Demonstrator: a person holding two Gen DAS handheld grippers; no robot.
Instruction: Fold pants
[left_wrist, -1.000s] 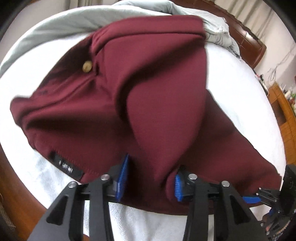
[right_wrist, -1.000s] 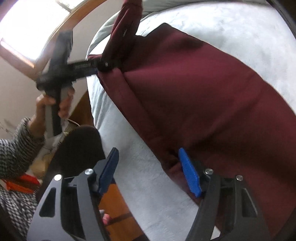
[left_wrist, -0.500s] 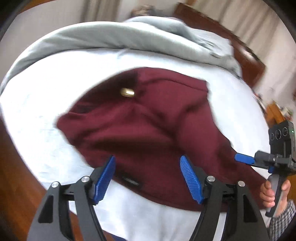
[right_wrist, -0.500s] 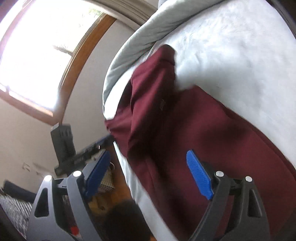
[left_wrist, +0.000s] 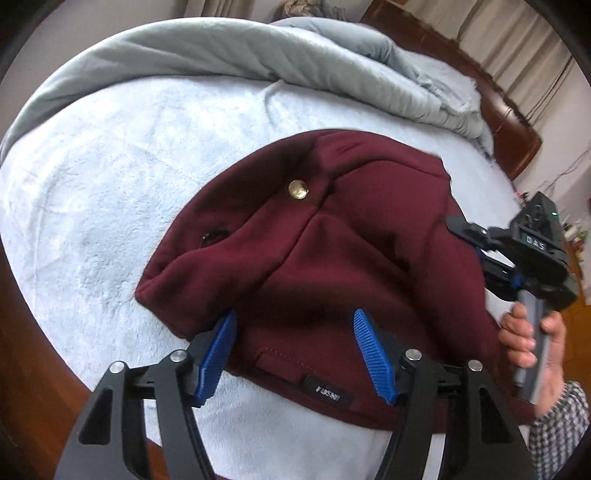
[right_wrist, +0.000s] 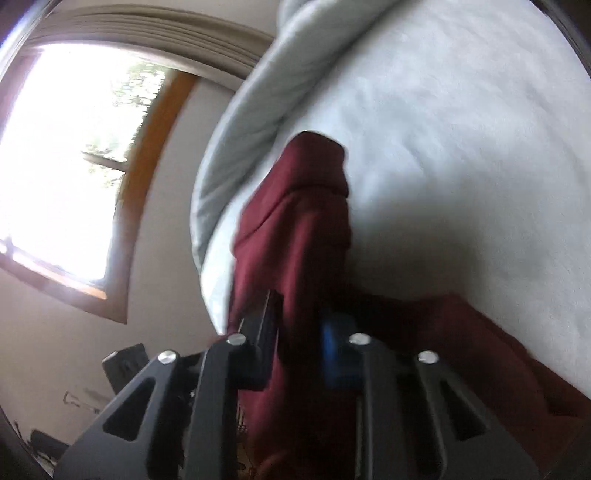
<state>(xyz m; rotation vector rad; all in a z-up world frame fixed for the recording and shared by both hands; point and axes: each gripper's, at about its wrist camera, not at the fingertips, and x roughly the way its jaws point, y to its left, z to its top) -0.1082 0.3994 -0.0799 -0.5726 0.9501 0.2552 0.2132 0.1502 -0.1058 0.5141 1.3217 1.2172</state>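
Bedroom, white fleece bed (left_wrist: 110, 192) with grey duvet (left_wrist: 229, 55) bunched behind the pants; window at left in the right wrist view.

Maroon pants (left_wrist: 314, 258) lie heaped mid-bed, waistband and label at the near edge, brass button (left_wrist: 297, 189) on top. Left gripper (left_wrist: 295, 354): fingers spread, having just eased slightly inward, hovering over the waistband, pads not pressing cloth. Right gripper (right_wrist: 299, 339), at the right of the pants: fingers just snapped closed, pinching a ridge of maroon fabric. Cloth looks thick, soft, limp, moderately heavy; likely to sag and drag on fleece. Judged best holds: waistband corners or seam edges, where layers are firmest.
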